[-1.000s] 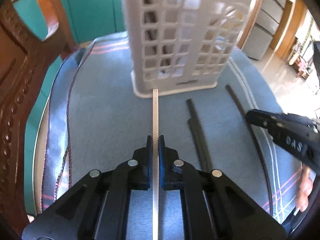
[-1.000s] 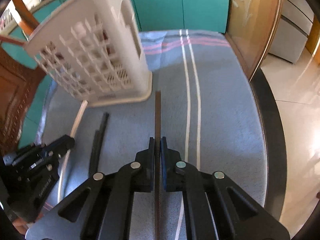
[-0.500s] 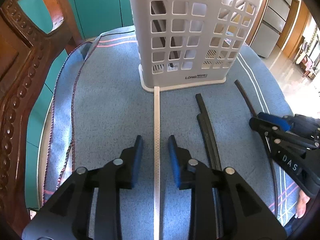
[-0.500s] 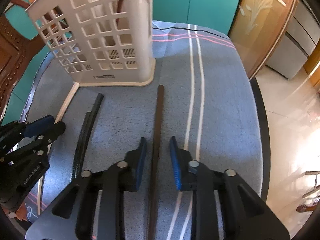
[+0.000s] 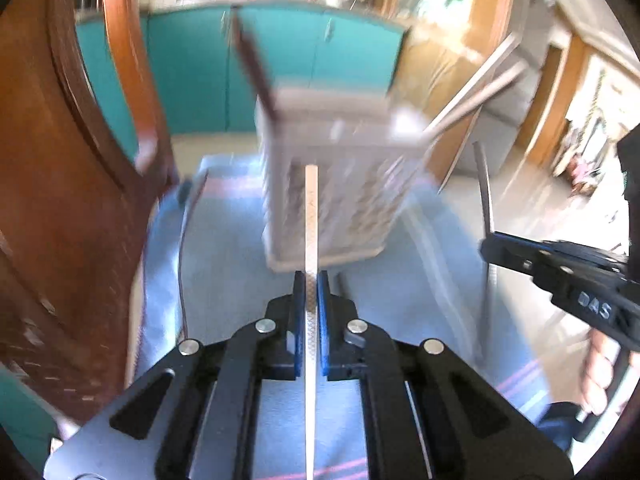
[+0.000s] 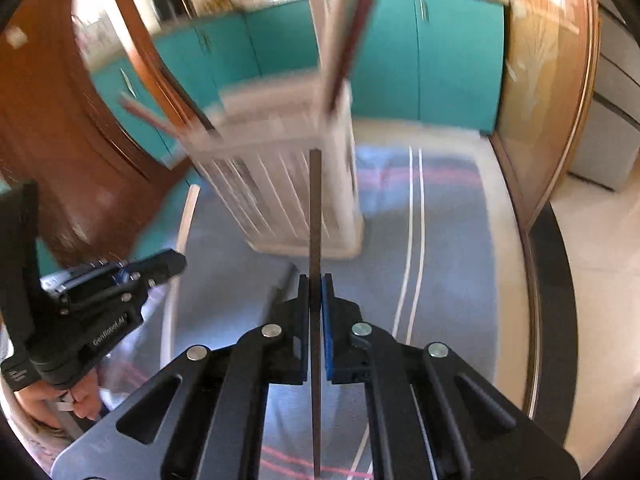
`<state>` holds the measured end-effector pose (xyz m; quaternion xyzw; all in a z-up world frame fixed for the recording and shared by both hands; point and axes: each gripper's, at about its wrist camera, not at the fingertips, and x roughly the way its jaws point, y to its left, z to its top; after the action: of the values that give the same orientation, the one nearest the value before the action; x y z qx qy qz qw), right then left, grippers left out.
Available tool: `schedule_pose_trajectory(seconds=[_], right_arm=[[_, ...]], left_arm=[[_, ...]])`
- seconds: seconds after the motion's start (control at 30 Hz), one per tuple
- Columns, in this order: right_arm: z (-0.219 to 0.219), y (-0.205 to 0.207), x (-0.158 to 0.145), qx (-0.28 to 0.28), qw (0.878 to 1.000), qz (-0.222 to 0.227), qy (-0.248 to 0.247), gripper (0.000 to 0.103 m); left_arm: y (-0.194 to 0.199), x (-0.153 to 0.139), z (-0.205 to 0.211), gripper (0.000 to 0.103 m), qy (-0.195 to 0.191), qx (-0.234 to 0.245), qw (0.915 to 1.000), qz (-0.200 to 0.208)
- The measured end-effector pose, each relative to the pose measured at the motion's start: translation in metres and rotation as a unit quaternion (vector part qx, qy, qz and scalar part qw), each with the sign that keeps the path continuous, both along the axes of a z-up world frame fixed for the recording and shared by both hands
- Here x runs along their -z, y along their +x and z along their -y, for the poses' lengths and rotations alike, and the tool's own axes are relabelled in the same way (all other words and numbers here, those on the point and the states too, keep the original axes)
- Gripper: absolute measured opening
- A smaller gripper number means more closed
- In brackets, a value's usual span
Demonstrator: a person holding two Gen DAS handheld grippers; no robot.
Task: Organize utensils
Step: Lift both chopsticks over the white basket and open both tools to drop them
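My left gripper (image 5: 311, 280) is shut on a pale silver chopstick (image 5: 311, 216), lifted off the blue cloth and pointing at the white lattice utensil holder (image 5: 332, 208). My right gripper (image 6: 316, 282) is shut on a dark brown chopstick (image 6: 315, 208), also lifted, pointing at the holder (image 6: 280, 184). Several sticks (image 6: 344, 48) stand in the holder. The right gripper shows in the left wrist view (image 5: 560, 272), the left gripper in the right wrist view (image 6: 120, 280). Both views are motion-blurred.
A blue striped cloth (image 6: 440, 240) covers the round table. A carved wooden chair (image 5: 60, 200) stands at the left. A dark chopstick (image 6: 280, 284) lies on the cloth by the right gripper. Teal cabinets (image 6: 440, 60) are behind.
Both grippers, open around their chopsticks half a second ago, have shut on them and lifted them off the cloth, tilting up toward the holder.
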<state>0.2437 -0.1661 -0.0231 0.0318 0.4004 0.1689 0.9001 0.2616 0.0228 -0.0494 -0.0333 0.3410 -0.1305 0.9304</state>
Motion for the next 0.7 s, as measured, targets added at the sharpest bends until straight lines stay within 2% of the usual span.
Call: schedule_pose_trajectory(seconds=[0.1, 0.17, 0.23, 0.33, 0.43, 0.5, 0.57, 0.7], right_arm=[[0.011, -0.016, -0.042, -0.003, 0.998, 0.049, 0.040, 0.006], [0.014, -0.026, -0.071, -0.003, 0.994, 0.087, 0.066, 0.006], [0.012, -0.030, -0.100, -0.002, 0.988, 0.130, 0.085, 0.006], [0.011, -0.019, -0.133, 0.013, 0.978, 0.179, 0.103, 0.006], [0.019, -0.004, -0.156, 0.037, 0.967, 0.215, 0.130, 0.006], [0.022, 0.002, -0.164, 0.070, 0.962, 0.236, 0.116, 0.006], [0.022, 0.013, -0.160, 0.091, 0.960, 0.243, 0.102, 0.006], [0.013, 0.042, -0.134, 0.084, 0.971, 0.204, 0.087, 0.006]], left_arm=[[-0.017, -0.051, -0.002, 0.007, -0.014, 0.011, 0.9979, 0.063], [-0.032, -0.088, -0.007, 0.007, -0.025, 0.008, 0.9927, 0.118], [-0.039, -0.115, -0.012, 0.007, -0.038, -0.004, 0.9864, 0.159], [-0.034, -0.153, -0.021, 0.007, -0.065, -0.046, 0.9723, 0.220], [-0.023, -0.165, -0.026, 0.007, -0.085, -0.078, 0.9587, 0.260], [-0.018, -0.161, -0.022, 0.007, -0.077, -0.105, 0.9544, 0.268], [0.002, -0.150, -0.018, 0.007, -0.066, -0.123, 0.9544, 0.264], [0.036, -0.128, -0.008, 0.007, -0.049, -0.121, 0.9628, 0.237]])
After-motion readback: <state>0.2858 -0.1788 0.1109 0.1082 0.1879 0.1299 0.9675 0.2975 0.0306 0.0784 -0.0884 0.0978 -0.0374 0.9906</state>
